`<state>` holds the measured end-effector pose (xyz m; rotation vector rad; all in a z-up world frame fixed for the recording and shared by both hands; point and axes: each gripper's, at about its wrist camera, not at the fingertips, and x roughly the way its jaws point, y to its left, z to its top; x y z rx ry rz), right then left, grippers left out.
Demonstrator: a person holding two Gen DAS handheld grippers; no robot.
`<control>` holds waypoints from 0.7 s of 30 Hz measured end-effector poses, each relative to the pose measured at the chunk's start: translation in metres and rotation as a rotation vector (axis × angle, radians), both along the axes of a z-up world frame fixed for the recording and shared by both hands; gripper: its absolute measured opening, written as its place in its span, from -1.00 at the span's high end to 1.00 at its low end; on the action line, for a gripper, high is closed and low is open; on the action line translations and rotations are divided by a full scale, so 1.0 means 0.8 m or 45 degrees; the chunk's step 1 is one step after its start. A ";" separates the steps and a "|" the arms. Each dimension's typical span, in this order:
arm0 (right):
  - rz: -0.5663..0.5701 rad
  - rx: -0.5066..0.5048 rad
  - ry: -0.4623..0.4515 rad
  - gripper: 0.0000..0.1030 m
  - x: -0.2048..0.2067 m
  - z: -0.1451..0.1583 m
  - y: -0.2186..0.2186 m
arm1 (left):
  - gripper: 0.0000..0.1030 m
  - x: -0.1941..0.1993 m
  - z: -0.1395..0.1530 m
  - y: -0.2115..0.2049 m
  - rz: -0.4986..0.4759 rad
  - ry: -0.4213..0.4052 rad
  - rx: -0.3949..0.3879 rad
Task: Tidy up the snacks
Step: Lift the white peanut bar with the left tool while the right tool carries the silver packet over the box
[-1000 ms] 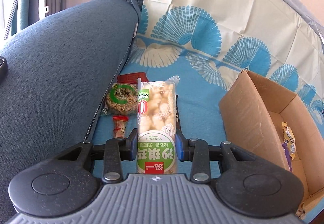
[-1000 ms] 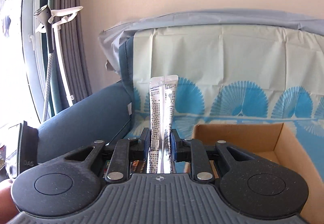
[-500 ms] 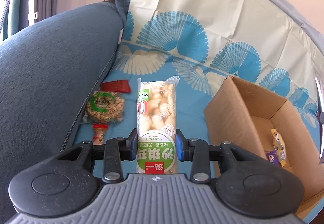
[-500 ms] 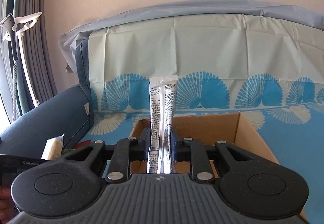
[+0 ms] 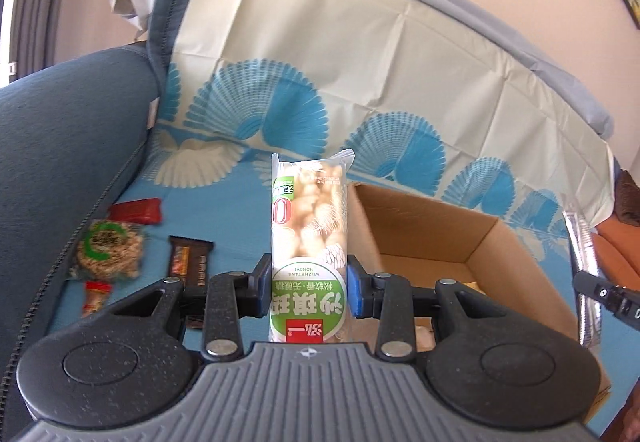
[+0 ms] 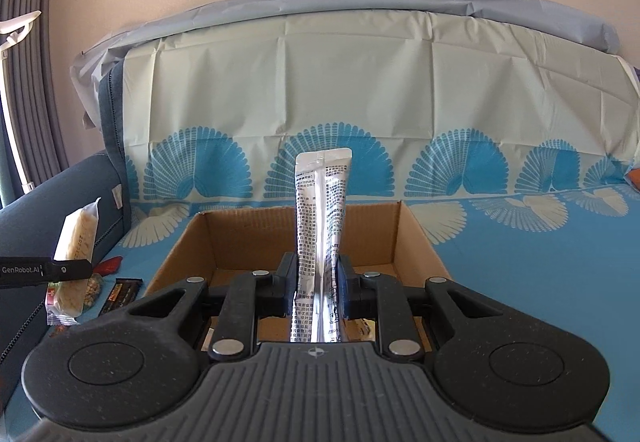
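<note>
In the left wrist view, the left tool is clamped on a tall clear snack pack with a green label, held upright between the blue pads. Compared with a second ago, the cardboard box has slid from the right edge toward the middle of the picture, and its open top is now seen just behind and right of the held pack. This is judged as a carry toward the box, with the drop not yet made. Left behind on the blue patterned sofa cover are a red packet, a round green-ringed snack, a dark bar and a small red-capped item, so sorting is judged far from finished.

In the right wrist view, the right tool is closed on a slim silver sachet, standing upright in the pads. A second ago only a corner of the box was seen; now its whole opening is spread directly below and beyond the sachet. The left tool and its pack are seen at the left, just beside the box.
</note>
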<state>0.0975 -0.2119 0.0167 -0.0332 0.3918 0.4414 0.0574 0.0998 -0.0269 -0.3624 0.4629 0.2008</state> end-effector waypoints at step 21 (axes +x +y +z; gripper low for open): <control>-0.064 -0.052 -0.002 0.58 0.007 -0.010 -0.006 | 0.23 0.007 0.017 -0.106 -0.304 -0.227 0.188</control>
